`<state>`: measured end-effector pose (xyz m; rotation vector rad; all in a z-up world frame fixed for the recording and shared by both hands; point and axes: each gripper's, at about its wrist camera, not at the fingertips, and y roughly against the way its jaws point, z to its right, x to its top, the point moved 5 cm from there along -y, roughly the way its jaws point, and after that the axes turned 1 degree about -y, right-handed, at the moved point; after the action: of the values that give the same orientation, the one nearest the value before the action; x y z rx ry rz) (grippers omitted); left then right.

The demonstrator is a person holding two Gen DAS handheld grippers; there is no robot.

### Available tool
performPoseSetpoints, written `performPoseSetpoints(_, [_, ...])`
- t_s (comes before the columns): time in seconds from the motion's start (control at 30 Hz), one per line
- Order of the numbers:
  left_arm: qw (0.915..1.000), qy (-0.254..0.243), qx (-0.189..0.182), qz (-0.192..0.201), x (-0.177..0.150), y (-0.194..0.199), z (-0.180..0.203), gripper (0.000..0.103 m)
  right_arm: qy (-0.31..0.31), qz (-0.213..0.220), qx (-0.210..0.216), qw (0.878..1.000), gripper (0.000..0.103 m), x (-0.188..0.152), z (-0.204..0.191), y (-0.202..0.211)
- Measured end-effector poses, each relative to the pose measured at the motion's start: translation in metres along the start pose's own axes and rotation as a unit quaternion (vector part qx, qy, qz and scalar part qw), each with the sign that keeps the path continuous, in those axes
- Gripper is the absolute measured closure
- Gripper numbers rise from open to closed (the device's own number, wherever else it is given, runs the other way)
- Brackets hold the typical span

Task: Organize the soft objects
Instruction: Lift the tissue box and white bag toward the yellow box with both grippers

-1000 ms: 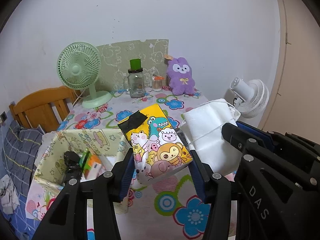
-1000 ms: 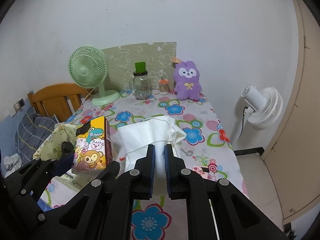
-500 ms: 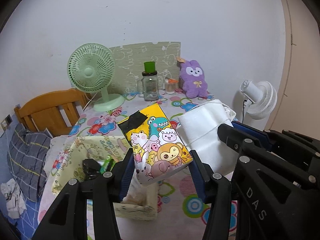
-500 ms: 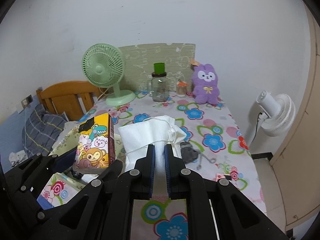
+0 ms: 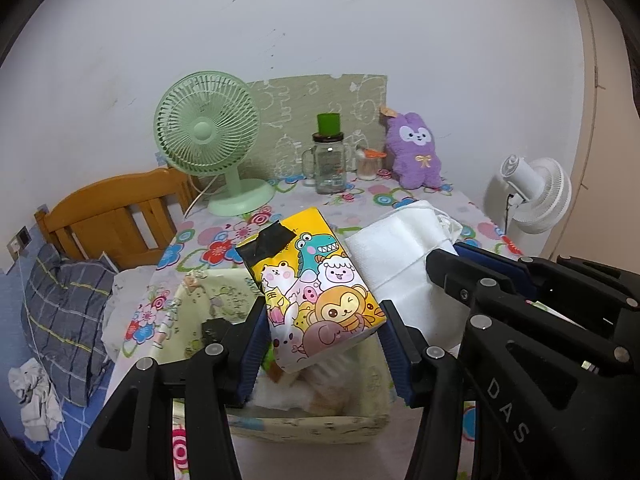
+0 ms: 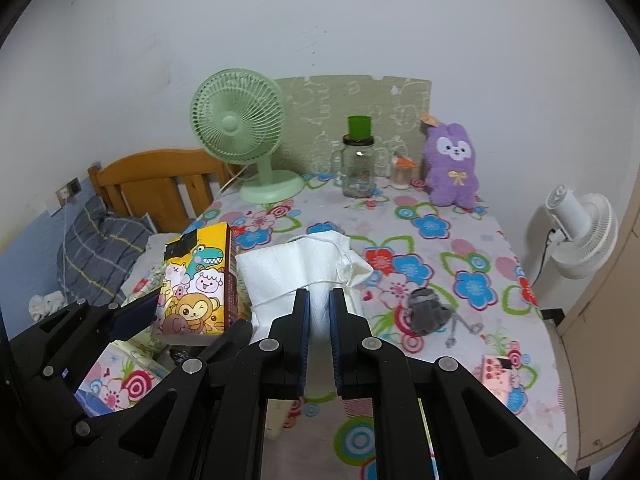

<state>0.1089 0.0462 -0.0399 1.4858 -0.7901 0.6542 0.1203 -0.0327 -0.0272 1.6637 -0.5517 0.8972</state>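
fabric bin (image 5: 304,426) now nearer below, floral tablecloth (image 6: 440,240), white wall (image 6: 360,20) behind

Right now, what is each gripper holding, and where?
Left gripper clamps the tissue pack across its near end. Right gripper pinches the white pouch at its near edge.

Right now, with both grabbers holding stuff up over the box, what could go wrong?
1. The yellow cartoon-animal tissue pack is pinched only at its lower end by the left gripper, so it might tip or slip and miss the pale patterned fabric box.
2. The white folded cloth bag in the right gripper sits right beside the pack; they could bump.
3. The bag's loose string might snag.
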Motion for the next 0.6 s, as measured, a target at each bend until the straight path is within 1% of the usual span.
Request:
performPoseSetpoints(0.4, [0.9995,0.005,0.013,-0.030,-0.012,-0.023,-0.035,0.046,0.005,-0.031,0.023,0.999,0.091,-0.002,-0.033,-0.038])
performPoseSetpoints(0.6, [0.9981,0.012,0.025,-0.055,-0.024,-0.040,-0.053,0.045,0.010,-0.054,0.041,0.998,0.091,-0.008,-0.050,-0.061])
